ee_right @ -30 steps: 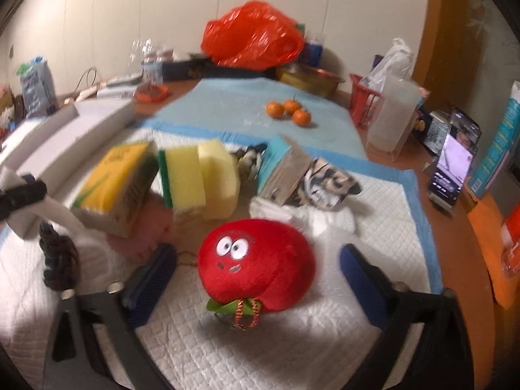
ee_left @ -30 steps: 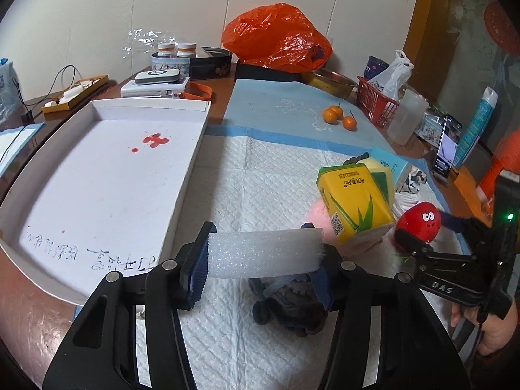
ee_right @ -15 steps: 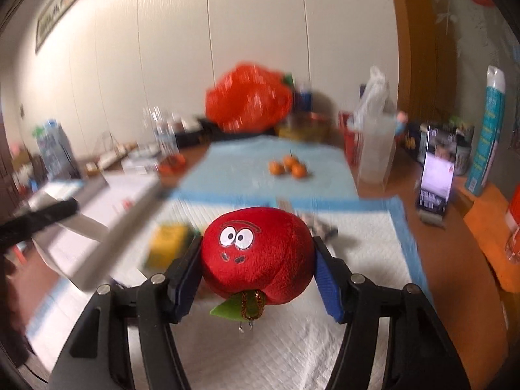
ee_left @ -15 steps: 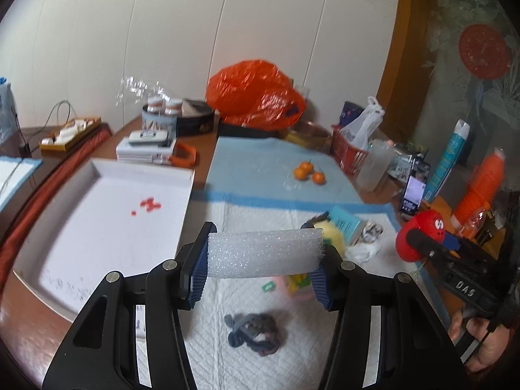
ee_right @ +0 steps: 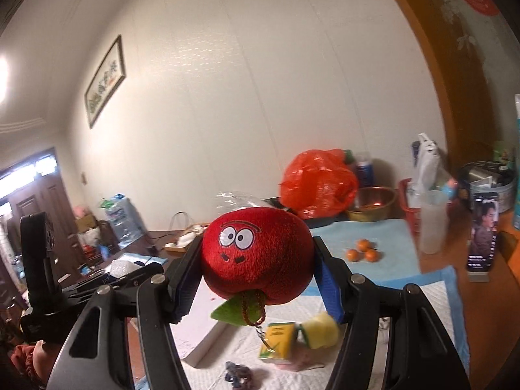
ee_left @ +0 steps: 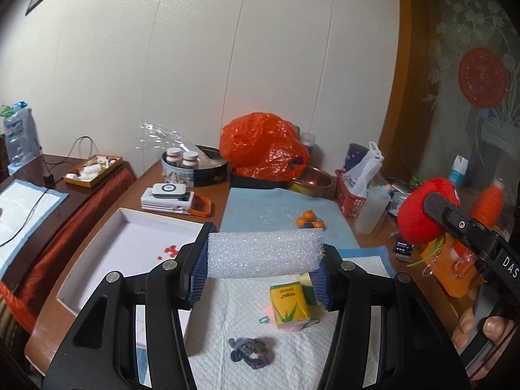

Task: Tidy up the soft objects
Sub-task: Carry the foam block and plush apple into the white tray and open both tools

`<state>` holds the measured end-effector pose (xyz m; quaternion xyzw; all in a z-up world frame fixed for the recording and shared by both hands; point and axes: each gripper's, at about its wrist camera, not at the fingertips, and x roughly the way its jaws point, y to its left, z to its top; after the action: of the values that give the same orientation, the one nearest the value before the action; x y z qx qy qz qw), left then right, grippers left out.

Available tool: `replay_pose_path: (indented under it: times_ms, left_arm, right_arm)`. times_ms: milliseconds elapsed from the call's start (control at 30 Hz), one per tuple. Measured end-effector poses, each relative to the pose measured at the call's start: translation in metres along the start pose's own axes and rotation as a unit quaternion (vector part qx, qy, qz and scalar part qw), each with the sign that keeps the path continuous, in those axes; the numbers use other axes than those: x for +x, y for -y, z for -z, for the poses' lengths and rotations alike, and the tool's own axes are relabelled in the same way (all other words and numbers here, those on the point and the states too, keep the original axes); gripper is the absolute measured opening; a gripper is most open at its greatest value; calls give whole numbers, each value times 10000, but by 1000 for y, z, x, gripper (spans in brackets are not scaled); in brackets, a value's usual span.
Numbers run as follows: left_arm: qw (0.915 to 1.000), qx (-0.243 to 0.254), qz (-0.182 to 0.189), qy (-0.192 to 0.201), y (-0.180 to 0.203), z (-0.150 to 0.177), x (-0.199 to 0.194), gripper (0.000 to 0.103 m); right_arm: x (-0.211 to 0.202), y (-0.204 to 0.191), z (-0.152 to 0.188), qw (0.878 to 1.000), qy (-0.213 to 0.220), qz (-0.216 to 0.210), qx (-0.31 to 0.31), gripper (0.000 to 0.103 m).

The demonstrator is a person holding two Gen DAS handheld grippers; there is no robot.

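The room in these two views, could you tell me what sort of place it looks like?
Most likely a lived-in home, perhaps a dining or living room. A cluttered wooden table holds tangerines and an orange plastic bag, and a framed picture hangs on the panelled wall.

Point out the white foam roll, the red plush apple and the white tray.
white foam roll (ee_left: 265, 253), left wrist view, middle of its front.
red plush apple (ee_right: 256, 253), right wrist view, below its eyes.
white tray (ee_left: 136, 237), left wrist view, bare floor.

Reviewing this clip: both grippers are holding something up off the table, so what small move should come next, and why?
Probably carry the left gripper, clamped on the white foam roll, leftward over the white tray. The right gripper already grips the red plush, and the tray holds nothing soft.
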<state>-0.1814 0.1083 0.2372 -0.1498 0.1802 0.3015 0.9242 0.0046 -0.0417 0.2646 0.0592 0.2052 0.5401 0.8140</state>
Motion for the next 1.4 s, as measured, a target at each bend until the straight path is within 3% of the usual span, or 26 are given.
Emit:
replay_pose_path:
  times_ms: [233,400,700,1000,1400]
  left_arm:
    - [9994,-71,-333,28,1,-10,-11,53]
    - [9990,65,-397,170,-17,-28,-11,53]
    - [9995,29,-153,-265,-76,-24,30,53]
    - [9988,280,84,-400,-116,-27,41,53]
    - [9994,28,-161,-321,-156,-26,36,53]
  right_arm:
    - [-3,1,-13,9982,90,-600,9,64]
    - [-5,-19,-33,9970,320,-696,-146,64]
    - [13,-51,-14,9993,378,47,22,64]
    - [30,-80,3,9963,468,658,281,64]
    - [71,-110,5,9989,46,469,28,64]
